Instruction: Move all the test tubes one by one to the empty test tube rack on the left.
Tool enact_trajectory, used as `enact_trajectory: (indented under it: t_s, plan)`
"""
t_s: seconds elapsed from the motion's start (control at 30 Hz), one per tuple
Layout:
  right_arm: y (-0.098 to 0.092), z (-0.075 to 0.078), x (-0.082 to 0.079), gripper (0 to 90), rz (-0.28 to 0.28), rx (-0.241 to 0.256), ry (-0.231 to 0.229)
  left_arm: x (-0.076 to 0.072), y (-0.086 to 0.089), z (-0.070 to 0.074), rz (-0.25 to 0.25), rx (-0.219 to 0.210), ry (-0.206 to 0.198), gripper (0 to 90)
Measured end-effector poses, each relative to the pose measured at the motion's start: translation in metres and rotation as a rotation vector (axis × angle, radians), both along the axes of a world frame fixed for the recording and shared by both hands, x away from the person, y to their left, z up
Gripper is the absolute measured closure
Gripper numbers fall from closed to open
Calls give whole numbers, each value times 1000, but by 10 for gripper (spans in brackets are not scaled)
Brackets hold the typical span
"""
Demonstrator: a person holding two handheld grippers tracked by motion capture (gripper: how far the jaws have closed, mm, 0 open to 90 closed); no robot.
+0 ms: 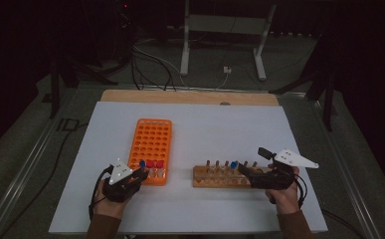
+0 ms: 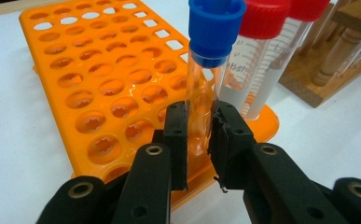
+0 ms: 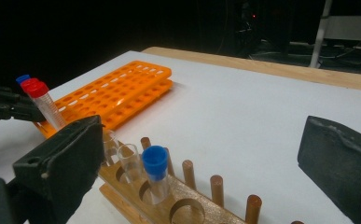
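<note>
- The blue-capped tube (image 2: 206, 70) stands upright at the near end of the orange rack (image 2: 99, 88), just left of two red-capped tubes (image 2: 262, 51).
- Your left gripper (image 2: 199, 135) is clamped on its clear body.
- Your right gripper (image 3: 192, 163) gapes wide over the wooden rack (image 3: 169, 205), touching nothing.
</note>
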State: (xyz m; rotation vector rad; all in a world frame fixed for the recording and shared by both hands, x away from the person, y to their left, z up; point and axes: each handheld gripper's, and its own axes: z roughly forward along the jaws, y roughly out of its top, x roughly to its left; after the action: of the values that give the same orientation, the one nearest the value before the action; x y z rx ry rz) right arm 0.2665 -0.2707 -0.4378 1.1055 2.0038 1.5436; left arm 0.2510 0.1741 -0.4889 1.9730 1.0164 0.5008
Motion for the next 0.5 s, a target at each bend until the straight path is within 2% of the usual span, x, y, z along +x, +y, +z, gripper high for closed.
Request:
enact_trajectory:
  t_s: [0.13,0.27,0.4,0.5]
  plan:
    - [1,0,0,7,2,-2,-3,1,-2,-2,-6,16,8,777]
    - [1,0,0,7,2,-3,-3,0,-1,-2,-8,2,13,764]
    - [1,0,-1,7,6,-7,-5,-1,2,-1,-11,-30,11,700]
    - [2,-1,-1,8,12,-16,-3,-2,7,3,-21,-75,-2,652]
